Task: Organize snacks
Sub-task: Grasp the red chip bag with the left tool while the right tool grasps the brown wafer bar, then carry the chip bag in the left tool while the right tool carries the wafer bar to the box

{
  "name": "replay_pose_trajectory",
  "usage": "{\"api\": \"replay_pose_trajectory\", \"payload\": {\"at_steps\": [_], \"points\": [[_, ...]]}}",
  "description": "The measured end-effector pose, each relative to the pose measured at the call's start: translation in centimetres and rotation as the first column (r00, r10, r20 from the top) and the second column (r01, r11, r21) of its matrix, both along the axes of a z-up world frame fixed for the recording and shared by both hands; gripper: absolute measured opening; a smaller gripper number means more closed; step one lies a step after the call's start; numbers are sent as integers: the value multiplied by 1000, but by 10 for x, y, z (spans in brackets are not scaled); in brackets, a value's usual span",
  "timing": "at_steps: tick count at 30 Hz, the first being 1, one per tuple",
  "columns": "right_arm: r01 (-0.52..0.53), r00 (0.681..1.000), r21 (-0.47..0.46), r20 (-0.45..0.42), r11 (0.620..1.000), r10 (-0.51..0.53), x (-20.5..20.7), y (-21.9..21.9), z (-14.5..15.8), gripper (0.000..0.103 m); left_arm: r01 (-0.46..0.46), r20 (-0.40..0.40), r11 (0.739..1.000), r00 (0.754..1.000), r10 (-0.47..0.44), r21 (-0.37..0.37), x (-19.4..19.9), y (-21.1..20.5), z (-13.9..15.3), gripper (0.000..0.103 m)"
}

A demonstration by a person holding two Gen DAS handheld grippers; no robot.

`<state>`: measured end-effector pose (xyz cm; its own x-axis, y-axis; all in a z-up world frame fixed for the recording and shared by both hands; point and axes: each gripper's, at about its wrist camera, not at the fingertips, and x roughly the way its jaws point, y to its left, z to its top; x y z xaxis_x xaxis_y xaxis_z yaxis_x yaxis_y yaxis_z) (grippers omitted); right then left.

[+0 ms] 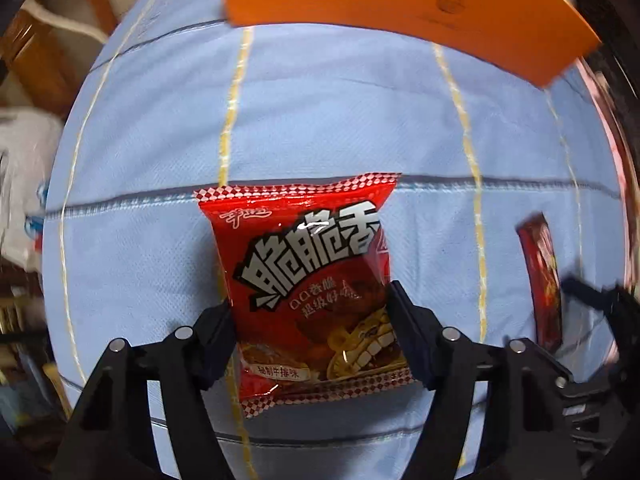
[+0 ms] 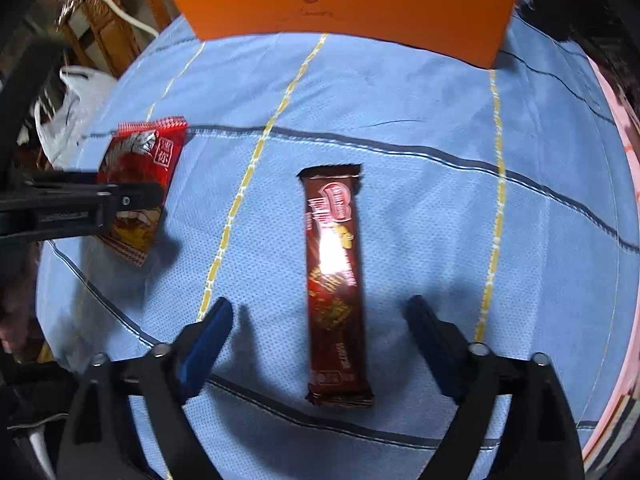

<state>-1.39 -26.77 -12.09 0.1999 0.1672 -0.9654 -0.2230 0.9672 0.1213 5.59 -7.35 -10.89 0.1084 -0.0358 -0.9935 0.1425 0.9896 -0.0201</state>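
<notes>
A red snack packet (image 1: 308,280) with white lettering lies flat on the blue striped tablecloth (image 1: 340,120). My left gripper (image 1: 312,312) points down over it, its black fingers (image 1: 216,332) pressing against the packet's two long sides. The right wrist view shows the same packet (image 2: 148,160) at the left under the left gripper (image 2: 120,200). A brown wrapped chocolate bar (image 2: 334,280) lies lengthwise on the cloth. My right gripper (image 2: 320,304) stands wide open astride the bar, and neither blue-padded finger (image 2: 208,336) touches it. The left wrist view catches that bar (image 1: 540,280) at the far right.
An orange box (image 2: 348,4) stands at the far edge of the table, also the orange box (image 1: 400,0) in the left wrist view. A white plastic bag (image 2: 68,112) and wooden furniture (image 2: 108,36) sit beyond the table's left edge. A pink rim (image 2: 624,184) runs along the right side.
</notes>
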Motion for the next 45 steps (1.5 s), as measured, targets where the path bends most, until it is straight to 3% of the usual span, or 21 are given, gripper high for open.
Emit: {"api": "replay_pose_trajectory", "payload": {"at_steps": [2, 3, 4, 5, 6, 7, 10, 15, 21, 28, 33, 35, 39, 45], "points": [[-16, 1000, -63, -13, 998, 15, 2, 9, -2, 91, 6, -5, 1000, 1000, -6, -2, -2, 2, 1, 68], [-21, 1000, -75, -15, 997, 20, 3, 11, -2, 86, 6, -9, 1000, 1000, -6, -2, -1, 3, 2, 67], [-14, 1000, -81, -2, 997, 14, 3, 10, 2, 69, 3, -12, 1000, 1000, -3, -7, -2, 6, 4, 65], [-6, 1000, -85, 2, 996, 6, 6, 10, 4, 58, -5, -16, 1000, 1000, 5, -18, 0, 10, 5, 65], [4, 1000, -106, -1, 994, -5, 9, 5, 6, 31, -12, -20, 1000, 1000, 11, -19, 3, 13, 6, 65], [-1, 1000, -99, -15, 995, 0, 14, 5, 6, 24, -23, -19, 1000, 1000, 23, -16, 3, 18, 7, 65], [-23, 999, -87, -36, 996, 20, 15, -1, 8, 23, -37, -4, 999, 999, 37, -19, 5, 28, 13, 65], [24, 999, -27, 25, 999, -23, 16, -7, 31, 23, -37, 36, 998, 999, 39, -43, 10, 41, 35, 65], [32, 993, 33, 110, 999, -36, 19, -19, 67, 23, -48, 64, 994, 996, 54, -97, -11, 42, 63, 65], [16, 987, 57, 158, 998, -25, 35, -11, 87, 23, -66, 82, 987, 994, 78, -145, -29, 82, 84, 65], [22, 987, 67, 160, 998, -32, 35, -13, 89, 23, -79, 95, 984, 991, 95, -157, -27, 78, 92, 65], [26, 985, 71, 168, 997, -37, 34, -11, 92, 23, -81, 97, 984, 990, 97, -160, -16, 66, 80, 65], [25, 978, 85, 206, 996, -43, 38, -13, 110, 23, -71, 120, 981, 988, 93, -178, -6, 55, 87, 65], [11, 953, 110, 299, 994, -44, 58, -17, 154, 23, -22, 210, 975, 975, 70, -222, 19, 43, 134, 65]]}}
